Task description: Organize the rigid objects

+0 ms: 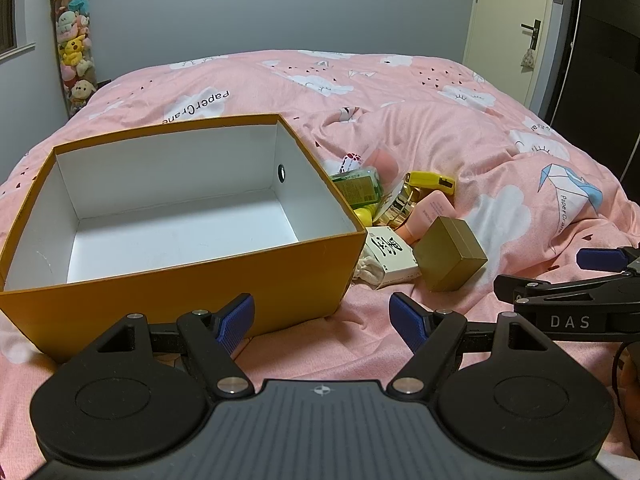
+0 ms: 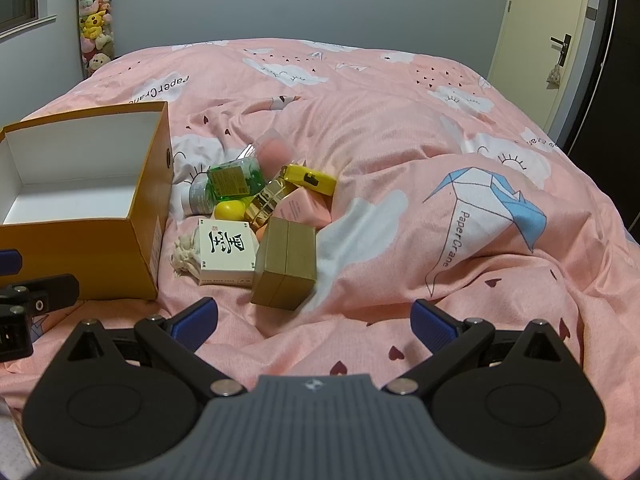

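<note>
We log: pink quilt [image 2: 400, 152] marked "PaperCrane", grey wall; pile right of box [image 1: 192, 280]. Left gripper [image 1: 322, 320] & right gripper [image 2: 314, 320] both spread wide, nothing held.

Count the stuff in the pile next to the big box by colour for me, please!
Gold: 2, gold box, shiny gold jar
Yellow: 2, yellow gadget, yellow ball
Green: 1, green bottle
White: 1, white box
Pink: 1, pink tube
Total: 7, others may be hidden.
</note>
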`<state>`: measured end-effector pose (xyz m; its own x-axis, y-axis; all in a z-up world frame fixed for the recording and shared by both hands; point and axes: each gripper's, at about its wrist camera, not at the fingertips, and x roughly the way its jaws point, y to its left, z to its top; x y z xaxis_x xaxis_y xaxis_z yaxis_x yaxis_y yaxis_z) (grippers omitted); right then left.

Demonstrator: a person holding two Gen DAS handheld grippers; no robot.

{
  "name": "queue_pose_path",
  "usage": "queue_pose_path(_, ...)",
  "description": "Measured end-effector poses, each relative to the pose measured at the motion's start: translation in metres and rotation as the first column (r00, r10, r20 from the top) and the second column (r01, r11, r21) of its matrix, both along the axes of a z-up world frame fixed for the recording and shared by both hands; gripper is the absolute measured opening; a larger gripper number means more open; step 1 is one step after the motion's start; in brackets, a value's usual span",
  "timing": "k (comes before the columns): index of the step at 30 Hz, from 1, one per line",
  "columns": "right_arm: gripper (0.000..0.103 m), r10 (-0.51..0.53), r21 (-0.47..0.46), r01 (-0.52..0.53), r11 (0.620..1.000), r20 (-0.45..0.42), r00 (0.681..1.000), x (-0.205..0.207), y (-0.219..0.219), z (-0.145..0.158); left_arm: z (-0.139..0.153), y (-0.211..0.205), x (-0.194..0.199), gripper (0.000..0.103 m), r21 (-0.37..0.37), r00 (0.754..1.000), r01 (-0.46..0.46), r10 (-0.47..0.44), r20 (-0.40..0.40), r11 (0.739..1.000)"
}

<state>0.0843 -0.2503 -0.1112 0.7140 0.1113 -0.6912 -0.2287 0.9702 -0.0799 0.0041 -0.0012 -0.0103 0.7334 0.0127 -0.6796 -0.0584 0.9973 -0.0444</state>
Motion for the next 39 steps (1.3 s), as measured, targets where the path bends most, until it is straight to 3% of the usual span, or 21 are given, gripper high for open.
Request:
queue_pose_path(19, 0.1, 0.0, 0.001, 0.0, 1.0, -0.004, 1.0, 0.0, 0.001, 0.0, 0.001, 0.0, 0.001, 0.09, -0.003, 1.0, 0.002, -0.002, -0.002, 1.0)
queue_pose_path(26, 0.101, 0.005, -0.004, -0.005, 1.0, -0.01, 1.0, 0.001, 0.001, -0.001, 0.006, -0.004, -0.001, 0.09, -0.02, 0.998, 0.059, -0.059, 0.029, 0.998)
queue_pose_path(34, 0.101, 0.038, 0.021, -0.037, 0.999, -0.034, 0.999, 0.007, -0.002, 0.002, 0.013, -0.003, 0.005, 0.078, -0.047, 0.989, 0.15, -0.148, 0.029, 0.988)
queue_pose_path(37, 0.101, 0.056, 0.034, -0.054, 0.998, -0.053, 0.997, 0.015, -0.004, 0.005, 0.015, 0.001, 0.011, 0.065, -0.075, 0.984, 0.178, -0.178, 0.019, 0.981)
queue_pose_path(39, 0.1, 0.077, 0.061, -0.074, 0.995, -0.06, 0.995, 0.019, -0.007, 0.007, 0.017, 0.003, 0.015, 0.063, -0.083, 0.978, 0.206, -0.206, 0.017, 0.975)
